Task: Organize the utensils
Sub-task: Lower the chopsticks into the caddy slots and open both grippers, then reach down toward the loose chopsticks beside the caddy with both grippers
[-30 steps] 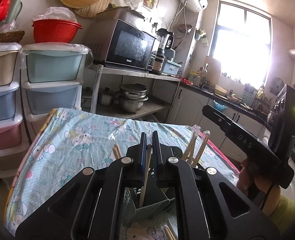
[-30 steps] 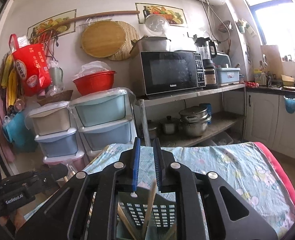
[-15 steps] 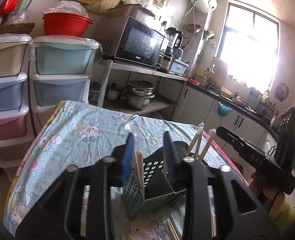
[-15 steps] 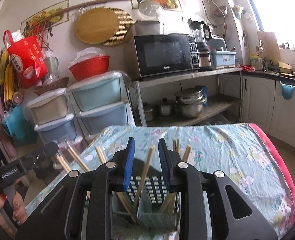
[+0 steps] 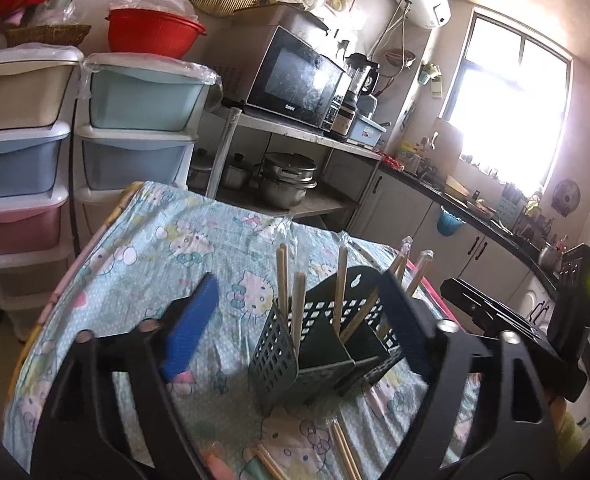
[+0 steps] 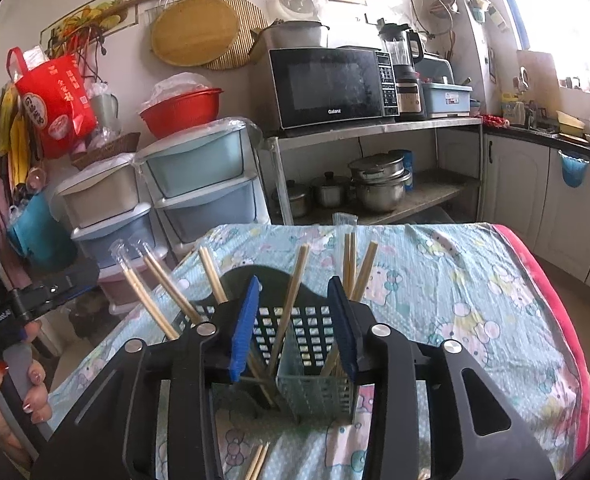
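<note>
Wooden chopsticks [image 6: 291, 304] stand upright in the slotted grey holder [image 6: 315, 384] on the cartoon-print cloth [image 6: 455, 288]; more lie loose on the cloth in front of it [image 5: 345, 450]. Left gripper [image 5: 299, 320] has just been opening and stands wide around the holder, pressing nothing; right gripper [image 6: 295, 324] has just been opening too, one chopstick loose between its pads. Drawing either back carelessly could snag a leaning stick and tip the light holder.

Table w/ cartoon cloth [image 6: 447, 280], utensil caddy [image 6: 311, 384], loose chopsticks [image 5: 345, 450]
</note>
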The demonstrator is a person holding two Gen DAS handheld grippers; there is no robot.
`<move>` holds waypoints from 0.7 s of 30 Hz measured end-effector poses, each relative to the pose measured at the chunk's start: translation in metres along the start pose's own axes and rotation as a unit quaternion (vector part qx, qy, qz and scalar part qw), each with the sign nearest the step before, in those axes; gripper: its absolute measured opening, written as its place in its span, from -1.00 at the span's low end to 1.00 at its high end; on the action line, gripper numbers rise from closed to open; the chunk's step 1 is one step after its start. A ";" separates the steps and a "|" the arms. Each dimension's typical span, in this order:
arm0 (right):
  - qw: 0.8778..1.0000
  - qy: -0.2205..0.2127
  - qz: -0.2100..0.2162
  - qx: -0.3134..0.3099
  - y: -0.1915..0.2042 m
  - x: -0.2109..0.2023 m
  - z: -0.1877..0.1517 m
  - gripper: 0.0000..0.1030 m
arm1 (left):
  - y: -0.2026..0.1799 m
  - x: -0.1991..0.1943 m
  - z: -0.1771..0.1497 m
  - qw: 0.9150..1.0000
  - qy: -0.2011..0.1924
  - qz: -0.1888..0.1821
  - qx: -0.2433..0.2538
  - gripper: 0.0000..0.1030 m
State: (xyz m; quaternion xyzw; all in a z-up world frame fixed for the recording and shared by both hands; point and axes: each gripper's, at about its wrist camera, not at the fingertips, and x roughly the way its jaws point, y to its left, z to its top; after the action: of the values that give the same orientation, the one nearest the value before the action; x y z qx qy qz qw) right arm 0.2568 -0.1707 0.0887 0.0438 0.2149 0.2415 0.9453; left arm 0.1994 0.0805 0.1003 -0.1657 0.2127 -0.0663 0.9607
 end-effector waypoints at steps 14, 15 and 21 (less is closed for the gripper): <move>1.000 0.018 0.008 0.001 0.002 -0.018 -0.020 -0.01 | 0.001 -0.020 -0.019 1.000 0.013 0.013 -0.004 0.80; 1.000 0.019 0.008 0.002 0.001 -0.020 -0.021 0.01 | 0.001 -0.021 -0.021 1.000 0.015 0.014 -0.006 0.80; 1.000 0.027 0.009 0.003 0.001 -0.029 -0.030 0.06 | 0.002 -0.024 -0.029 1.000 0.022 0.014 -0.009 0.80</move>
State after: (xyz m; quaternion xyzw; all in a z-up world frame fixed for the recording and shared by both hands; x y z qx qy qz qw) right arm 0.2203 -0.1844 0.0732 0.0423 0.2406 0.2503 0.9369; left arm 0.1651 0.0787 0.0846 -0.1702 0.2363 -0.0546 0.9551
